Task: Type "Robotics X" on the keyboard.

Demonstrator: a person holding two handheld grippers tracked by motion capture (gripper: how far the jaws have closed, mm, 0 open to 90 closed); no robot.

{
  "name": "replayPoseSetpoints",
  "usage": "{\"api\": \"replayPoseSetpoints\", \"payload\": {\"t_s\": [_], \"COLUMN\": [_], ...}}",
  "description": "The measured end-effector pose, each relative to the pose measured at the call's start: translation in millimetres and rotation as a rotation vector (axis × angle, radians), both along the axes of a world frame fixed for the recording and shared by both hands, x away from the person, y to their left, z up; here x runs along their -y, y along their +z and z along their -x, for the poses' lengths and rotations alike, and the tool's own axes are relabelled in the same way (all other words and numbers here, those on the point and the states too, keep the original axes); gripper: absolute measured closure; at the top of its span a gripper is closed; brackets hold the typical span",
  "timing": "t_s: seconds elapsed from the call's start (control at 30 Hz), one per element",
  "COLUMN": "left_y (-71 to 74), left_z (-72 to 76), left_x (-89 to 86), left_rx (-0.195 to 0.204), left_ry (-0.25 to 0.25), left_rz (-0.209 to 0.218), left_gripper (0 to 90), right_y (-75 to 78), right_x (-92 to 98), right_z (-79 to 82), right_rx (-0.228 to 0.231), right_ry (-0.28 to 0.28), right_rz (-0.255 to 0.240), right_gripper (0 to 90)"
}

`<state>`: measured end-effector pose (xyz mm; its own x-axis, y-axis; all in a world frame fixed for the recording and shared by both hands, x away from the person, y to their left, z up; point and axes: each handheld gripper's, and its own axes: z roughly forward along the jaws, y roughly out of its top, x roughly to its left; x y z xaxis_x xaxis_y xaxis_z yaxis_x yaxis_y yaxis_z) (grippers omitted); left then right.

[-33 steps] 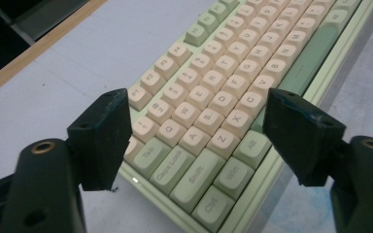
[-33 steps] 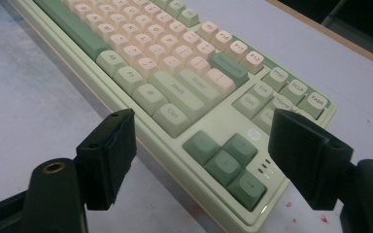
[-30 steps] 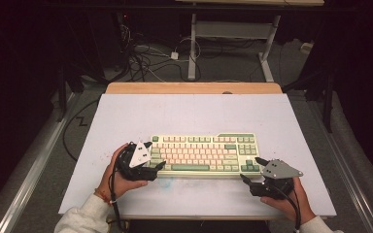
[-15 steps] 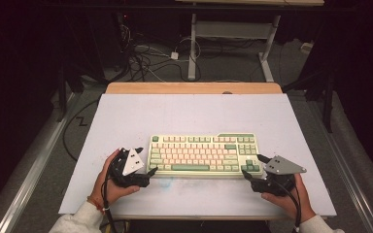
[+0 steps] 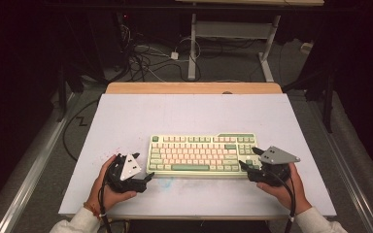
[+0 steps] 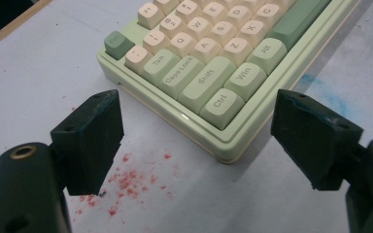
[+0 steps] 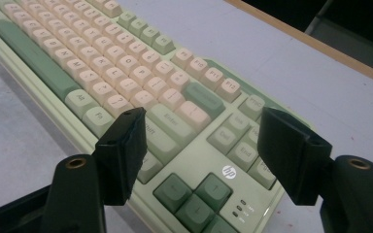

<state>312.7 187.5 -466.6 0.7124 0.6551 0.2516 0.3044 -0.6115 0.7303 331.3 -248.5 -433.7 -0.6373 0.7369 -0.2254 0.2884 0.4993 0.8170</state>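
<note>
A green and cream keyboard is seen lying flat on the pale table sheet, a little toward six o'clock of its middle. At the keyboard's nine o'clock end, the left gripper is held just beside the near corner, its jaws spread wide with nothing gripped; the Ctrl key is framed between them, over red specks on the sheet. At the three o'clock end, the right gripper is poised over the arrow keys, its jaws, which have just been closing, apart and clamped on nothing
</note>
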Motion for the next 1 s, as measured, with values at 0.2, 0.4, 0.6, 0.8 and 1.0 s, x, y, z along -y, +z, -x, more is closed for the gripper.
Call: {"api": "replayPoseSetpoints", "payload": {"t_s": [0.2,0.4,0.6,0.8,1.0], "left_y": [-1.0,-2.0,-3.2,-3.5,-4.1], "left_z": [-1.0,-1.7,-2.5,-3.1,-2.9], "left_x": [0.2,1.3,2.5,3.6,5.9], "left_rx": [-0.008,-0.013,-0.019,-0.022,-0.024], "left_ry": [0.000,0.001,0.001,0.005,-0.009], "left_rz": [-0.007,-0.011,-0.013,-0.006,-0.011], "left_gripper": [18.4,18.4,19.0,20.4,19.7], "right_y": [4.5,7.7,8.7,10.2,7.9], "right_x": [-1.6,-6.0,-9.4,-13.0,-19.8], "right_z": [-6.0,-10.6,-14.1,-17.1,-20.2], "right_rx": [-0.006,-0.019,-0.026,-0.041,-0.064], "right_ry": [0.006,0.032,0.041,0.076,0.112], "right_rz": [-0.014,-0.012,0.007,0.019,0.040], "right_gripper": [50.0,63.3,75.4,85.9,89.8]}}
